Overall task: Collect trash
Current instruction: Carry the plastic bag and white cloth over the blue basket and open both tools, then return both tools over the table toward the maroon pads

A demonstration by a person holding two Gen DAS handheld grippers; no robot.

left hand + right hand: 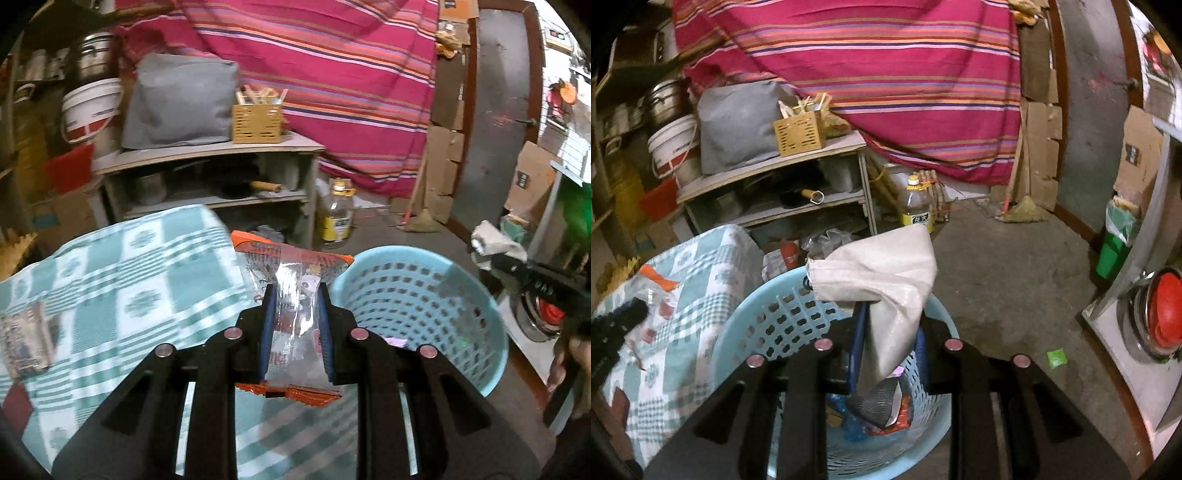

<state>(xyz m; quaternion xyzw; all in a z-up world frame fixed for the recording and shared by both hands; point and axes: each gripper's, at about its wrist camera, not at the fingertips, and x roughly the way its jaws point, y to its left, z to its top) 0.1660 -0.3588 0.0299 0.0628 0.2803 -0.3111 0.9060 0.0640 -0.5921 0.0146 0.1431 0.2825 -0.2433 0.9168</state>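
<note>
Left gripper [295, 291]: jaws clenched on a clear wrapper [295, 280] with orange ends, held over the checked cloth [129, 280] beside the blue basket [424, 295]. Right gripper [890, 314]: jaws clenched on a pale bag [882, 273], hanging above the basket's mouth. Basket already holds scraps [886, 413]. Green scrap [1056, 357] on floor.

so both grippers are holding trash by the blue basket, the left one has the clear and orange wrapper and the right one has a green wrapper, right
Not quite: the right gripper holds a crumpled whitish wrapper, not a green one, as the right wrist view shows. The rest stands: the left gripper holds the clear and orange wrapper beside the blue basket.
</note>
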